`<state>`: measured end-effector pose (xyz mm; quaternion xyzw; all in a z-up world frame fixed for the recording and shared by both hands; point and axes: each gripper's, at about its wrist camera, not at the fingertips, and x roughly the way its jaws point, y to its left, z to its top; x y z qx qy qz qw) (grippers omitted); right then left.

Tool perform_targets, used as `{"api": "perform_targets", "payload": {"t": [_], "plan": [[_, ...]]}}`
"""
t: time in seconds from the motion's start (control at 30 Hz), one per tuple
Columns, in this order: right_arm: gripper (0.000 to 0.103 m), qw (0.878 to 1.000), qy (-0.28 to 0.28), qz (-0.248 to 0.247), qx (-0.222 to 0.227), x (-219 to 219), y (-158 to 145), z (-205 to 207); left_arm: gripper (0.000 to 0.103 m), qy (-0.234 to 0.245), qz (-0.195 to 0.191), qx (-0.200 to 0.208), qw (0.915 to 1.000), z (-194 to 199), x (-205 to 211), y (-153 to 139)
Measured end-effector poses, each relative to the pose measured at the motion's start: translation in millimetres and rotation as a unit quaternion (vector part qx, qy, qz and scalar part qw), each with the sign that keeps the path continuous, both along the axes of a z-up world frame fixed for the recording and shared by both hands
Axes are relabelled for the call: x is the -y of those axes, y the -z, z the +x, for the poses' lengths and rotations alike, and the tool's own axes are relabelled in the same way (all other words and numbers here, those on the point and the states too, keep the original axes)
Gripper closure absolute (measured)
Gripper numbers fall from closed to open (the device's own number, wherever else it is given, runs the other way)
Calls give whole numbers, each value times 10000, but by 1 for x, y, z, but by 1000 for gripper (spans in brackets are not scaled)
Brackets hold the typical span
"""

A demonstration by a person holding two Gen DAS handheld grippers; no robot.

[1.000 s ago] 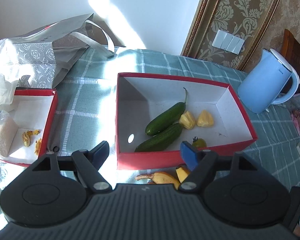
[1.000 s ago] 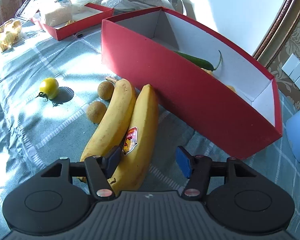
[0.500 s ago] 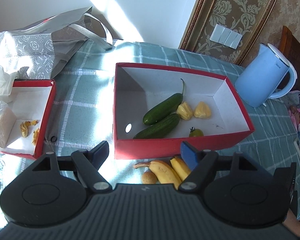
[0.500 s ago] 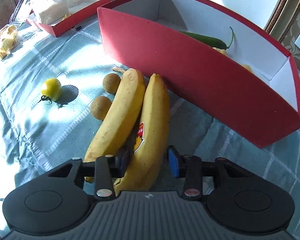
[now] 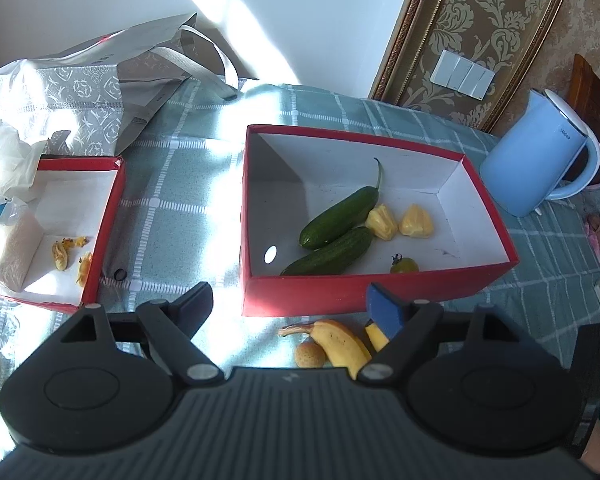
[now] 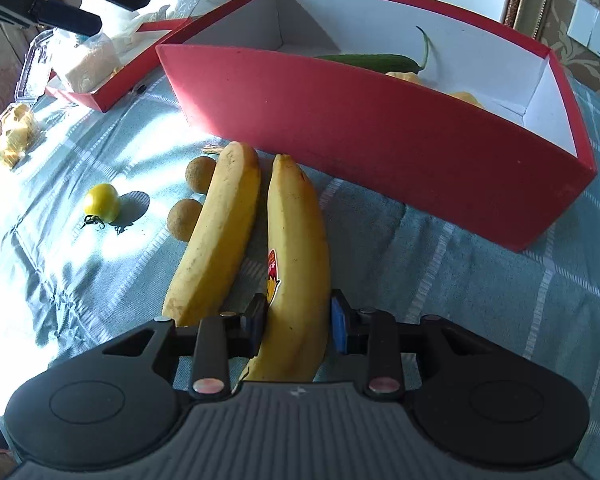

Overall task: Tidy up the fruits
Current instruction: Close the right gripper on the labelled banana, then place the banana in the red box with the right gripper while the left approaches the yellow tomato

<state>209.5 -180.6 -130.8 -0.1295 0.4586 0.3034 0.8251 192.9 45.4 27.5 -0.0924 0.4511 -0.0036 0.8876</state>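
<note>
Your right claw (image 6: pixel 298 326) has just been closing and now pinches the near end of the stickered banana (image 6: pixel 298 248), both pads against its sides. That banana lies flat on the counter (image 6: pixel 440 264), its long axis running away from you, its tip pointing at the near wall of the large red box (image 6: pixel 380 120) and stopping just short of it. A second banana (image 6: pixel 216 240) lies just beside it on the left, roughly parallel, leaning slightly away at the near end. Two small brown fruits (image 6: pixel 184 216) touch its left side; a yellow tomato (image 6: pixel 102 202) sits apart, further left.

Your left claw (image 5: pixel 296 308) has just been opening; it hangs wide apart and holds nothing.

The counter carries a teal checked cloth in strong sunlight. The box holds two cucumbers (image 5: pixel 332 236). A blue kettle (image 5: pixel 540 160) stands near its right end, before a patterned wall.
</note>
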Motion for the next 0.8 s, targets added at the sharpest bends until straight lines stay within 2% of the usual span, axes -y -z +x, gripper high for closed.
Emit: {"api": "perform_targets", "payload": {"t": [0.1,0.2,0.3,0.4,0.5,0.6,0.7,0.73,0.8], "plan": [[71,9991,105,376,-171,18,-10,-3,21,-43,-38,-27,10000,-2,-3,1],[71,9962,82,849,-185,36,-39,-10,20,-34,-113,-27,9999,-5,-4,-1],[71,9917,164,1271,90,53,-79,-4,20,-92,-175,10,9998,-7,-4,-5],[71,9874,352,1461,491,62,-110,27,20,-143,-150,40,9998,-9,-4,-9],[71,9860,684,1297,799,61,-112,74,20,-177,-136,-9,9998,-14,-2,-9],[71,9866,1072,910,832,55,-89,125,19,-223,-109,-52,9997,-23,-2,-7],[71,9876,1336,611,556,47,-58,160,12,-289,-115,-44,9995,-34,-3,-6],[71,9883,1303,459,650,41,-54,164,11,-318,-98,-46,9994,-38,-4,-6],[71,9916,989,-158,823,22,-47,165,8,-369,-33,-55,9993,-45,-6,-4]]}}
